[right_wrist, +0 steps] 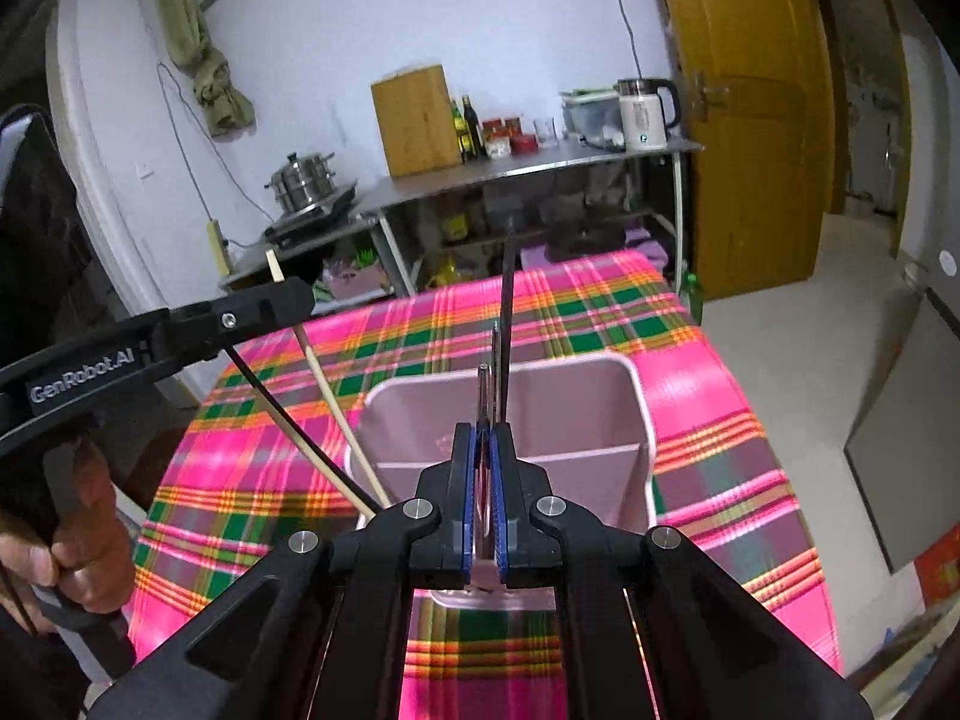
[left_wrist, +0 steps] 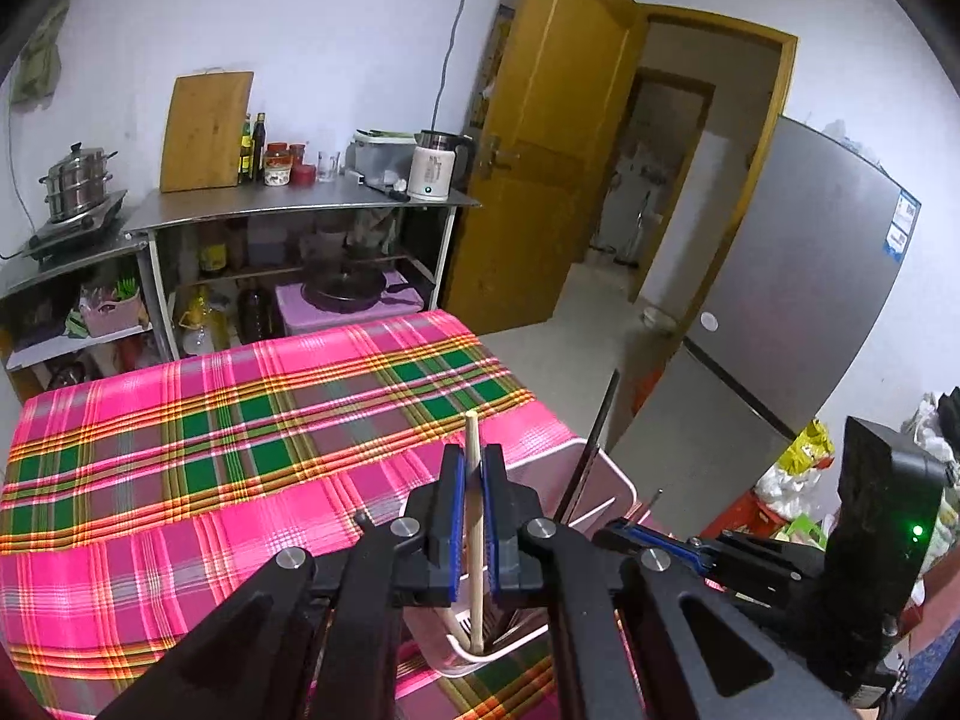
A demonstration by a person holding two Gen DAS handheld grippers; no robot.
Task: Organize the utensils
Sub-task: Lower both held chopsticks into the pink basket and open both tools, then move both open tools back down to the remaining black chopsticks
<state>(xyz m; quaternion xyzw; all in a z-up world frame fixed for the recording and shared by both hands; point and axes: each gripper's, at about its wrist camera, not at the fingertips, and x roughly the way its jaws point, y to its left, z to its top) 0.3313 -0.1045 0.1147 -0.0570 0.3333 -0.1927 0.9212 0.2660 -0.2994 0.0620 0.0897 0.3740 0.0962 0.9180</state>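
Observation:
My left gripper (left_wrist: 472, 450) is shut on a pale wooden chopstick (left_wrist: 475, 570). The chopstick's lower end dips into a white slotted corner of the pink utensil holder (left_wrist: 606, 474). In the right wrist view the holder (right_wrist: 600, 408) stands on the plaid tablecloth (right_wrist: 708, 372) straight below my right gripper (right_wrist: 485, 429). That gripper is shut on a black chopstick (right_wrist: 509, 312) and a thin metal handle (right_wrist: 483, 384), both pointing up and away. The left gripper (right_wrist: 282, 294) shows there at the left, with its wooden chopstick (right_wrist: 336, 408) slanting into the holder's left side beside a thin black stick (right_wrist: 288, 420).
A hand (right_wrist: 84, 552) grips the left tool's handle. Behind the table stands a steel shelf (left_wrist: 300, 210) with a cutting board (left_wrist: 207, 132), bottles, and a kettle (left_wrist: 432, 165). A pot (left_wrist: 78, 180) sits on a stove. A grey fridge (left_wrist: 810, 276) is to the right.

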